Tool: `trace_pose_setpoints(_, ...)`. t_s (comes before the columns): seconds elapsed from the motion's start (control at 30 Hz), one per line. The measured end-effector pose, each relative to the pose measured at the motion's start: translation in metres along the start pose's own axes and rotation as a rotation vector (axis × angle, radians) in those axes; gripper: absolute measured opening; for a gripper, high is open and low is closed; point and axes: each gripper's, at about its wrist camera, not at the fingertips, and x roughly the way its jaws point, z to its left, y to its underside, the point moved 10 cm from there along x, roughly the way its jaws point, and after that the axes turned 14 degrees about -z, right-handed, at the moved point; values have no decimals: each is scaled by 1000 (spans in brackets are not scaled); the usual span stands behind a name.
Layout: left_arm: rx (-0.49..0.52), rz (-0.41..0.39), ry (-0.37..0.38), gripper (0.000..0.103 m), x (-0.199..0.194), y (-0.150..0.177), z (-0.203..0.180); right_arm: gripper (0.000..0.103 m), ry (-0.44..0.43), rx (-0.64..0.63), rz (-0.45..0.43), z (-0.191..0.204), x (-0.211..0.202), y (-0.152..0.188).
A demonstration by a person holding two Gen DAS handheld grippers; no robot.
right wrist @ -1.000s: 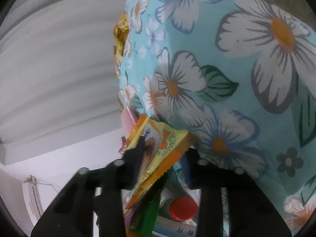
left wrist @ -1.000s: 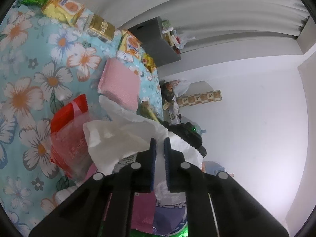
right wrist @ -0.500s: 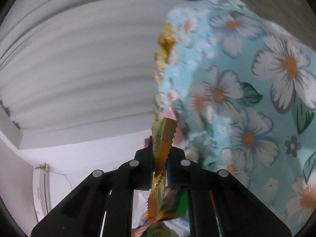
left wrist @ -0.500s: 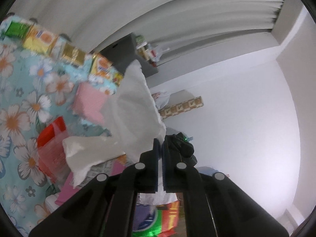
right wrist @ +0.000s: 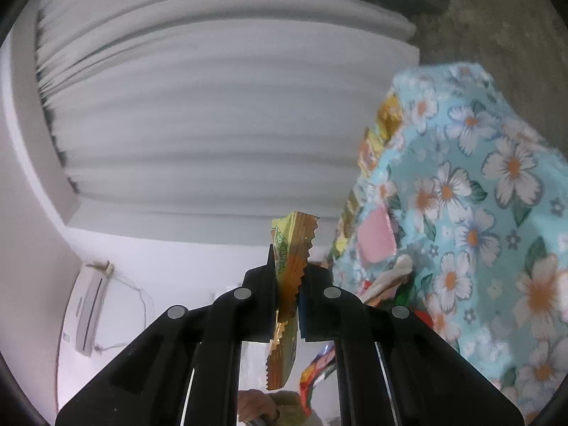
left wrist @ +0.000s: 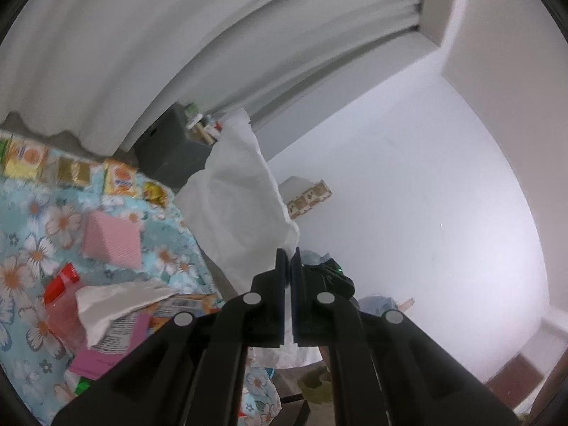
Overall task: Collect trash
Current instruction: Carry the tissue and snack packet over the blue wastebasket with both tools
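Observation:
My left gripper (left wrist: 290, 259) is shut on a corner of a white tissue (left wrist: 238, 198), which hangs up and to the left of the jaws, lifted above the floral tablecloth (left wrist: 32, 234). Another crumpled tissue (left wrist: 113, 301) still lies on the pile of wrappers at the lower left. In the right wrist view my right gripper (right wrist: 288, 266) is shut on a yellow-orange snack wrapper (right wrist: 293, 248) with zigzag edges; it sticks out above and below the jaws, held clear of the floral tablecloth (right wrist: 497, 213).
On the cloth lie a pink sponge (left wrist: 112, 239), a red packet (left wrist: 58, 284), a pink packet (left wrist: 117, 348) and a row of snack packets (left wrist: 120, 179) along the far edge. A grey box (left wrist: 167, 145) stands behind. Curtain and white walls fill the background.
Both grippers have risen from the table with their loads. The left pulled the tissue up off the pile; the right closed on the wrapper and lifted it away from the cloth.

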Motion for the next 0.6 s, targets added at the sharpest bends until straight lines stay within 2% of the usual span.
trace_pose_setpoints(0.13,68,16,20,2,2,17,-33,8,-8,-50,-54,6,-36,2)
trace_pose_setpoints(0.3,127,76,51,2,20,53,-66,8,3,-68,-119,-2,-85,2)
trace_pose_setpoints(0.6,222,216,105,2,78,130,-120,8,25,-30,-256,-34,-181,-15)
